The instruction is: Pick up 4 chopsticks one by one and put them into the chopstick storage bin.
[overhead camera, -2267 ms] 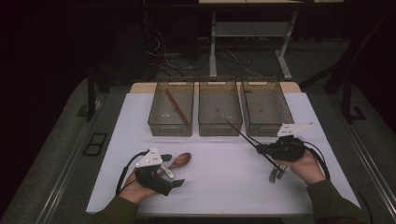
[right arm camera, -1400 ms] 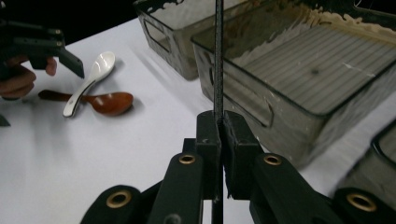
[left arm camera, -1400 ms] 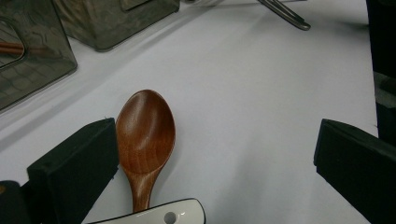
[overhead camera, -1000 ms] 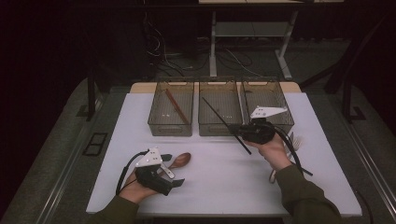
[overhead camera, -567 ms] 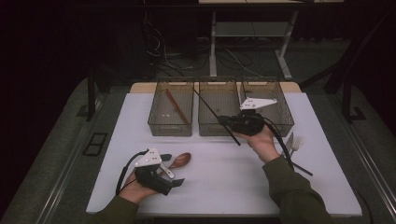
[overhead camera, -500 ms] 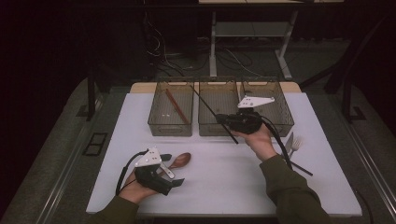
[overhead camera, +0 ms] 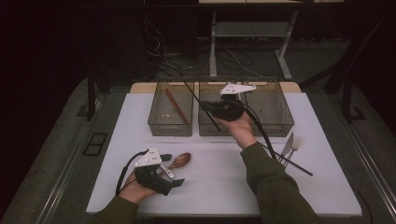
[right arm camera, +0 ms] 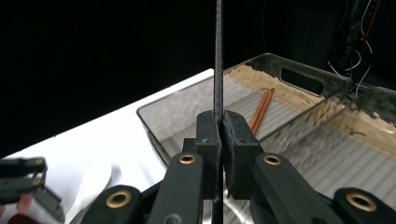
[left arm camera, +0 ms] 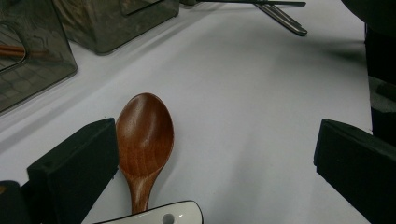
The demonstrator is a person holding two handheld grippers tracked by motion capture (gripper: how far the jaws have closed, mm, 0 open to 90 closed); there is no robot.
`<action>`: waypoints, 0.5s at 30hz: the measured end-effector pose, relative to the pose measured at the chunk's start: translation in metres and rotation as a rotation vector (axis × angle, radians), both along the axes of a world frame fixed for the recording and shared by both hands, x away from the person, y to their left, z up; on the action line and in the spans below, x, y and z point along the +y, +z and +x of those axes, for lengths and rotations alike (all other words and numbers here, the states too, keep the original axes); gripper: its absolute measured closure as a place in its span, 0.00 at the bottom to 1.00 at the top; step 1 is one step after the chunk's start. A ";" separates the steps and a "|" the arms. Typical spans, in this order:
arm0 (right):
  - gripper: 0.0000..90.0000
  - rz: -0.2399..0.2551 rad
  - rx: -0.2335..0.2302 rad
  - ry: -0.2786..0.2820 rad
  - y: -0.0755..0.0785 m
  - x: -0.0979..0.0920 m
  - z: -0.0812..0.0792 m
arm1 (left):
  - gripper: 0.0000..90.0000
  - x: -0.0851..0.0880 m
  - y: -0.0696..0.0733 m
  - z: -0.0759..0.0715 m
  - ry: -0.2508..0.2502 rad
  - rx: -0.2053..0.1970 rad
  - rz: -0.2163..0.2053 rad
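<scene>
Above the white table [overhead camera: 224,177], the right gripper [right arm camera: 218,122] clamps a black chopstick [right arm camera: 218,56] angled toward the left bin [overhead camera: 170,112].

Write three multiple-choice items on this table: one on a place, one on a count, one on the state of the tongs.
1. Where is the wooden spoon?
A. in a bin
B. on the white table
C. on the floor

2. How many clear bins stand in the row?
A. two
B. three
C. five

3. The right tongs are:
A. wide open
B. shut on a black chopstick
C. shut on a fork

Key: 1 B, it lies beside the open left tongs. 2 B, three side by side. 3 B, the jaws clamp the thin black stick.
</scene>
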State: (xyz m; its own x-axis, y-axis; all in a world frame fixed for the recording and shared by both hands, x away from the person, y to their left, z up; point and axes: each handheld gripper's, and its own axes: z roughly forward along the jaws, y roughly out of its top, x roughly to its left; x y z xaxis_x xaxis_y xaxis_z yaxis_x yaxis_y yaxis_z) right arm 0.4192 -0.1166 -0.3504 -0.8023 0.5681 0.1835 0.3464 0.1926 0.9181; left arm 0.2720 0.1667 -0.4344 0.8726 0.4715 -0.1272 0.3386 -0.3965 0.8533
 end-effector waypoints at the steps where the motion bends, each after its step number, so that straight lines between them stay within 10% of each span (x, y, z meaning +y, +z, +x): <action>1: 0.94 -0.001 -0.003 0.001 0.001 0.004 0.003 | 0.00 0.000 0.000 0.000 -0.001 -0.004 0.002; 15: 0.94 -0.066 0.021 -0.007 0.004 0.060 0.041 | 0.00 0.000 0.001 0.000 -0.002 -0.003 -0.016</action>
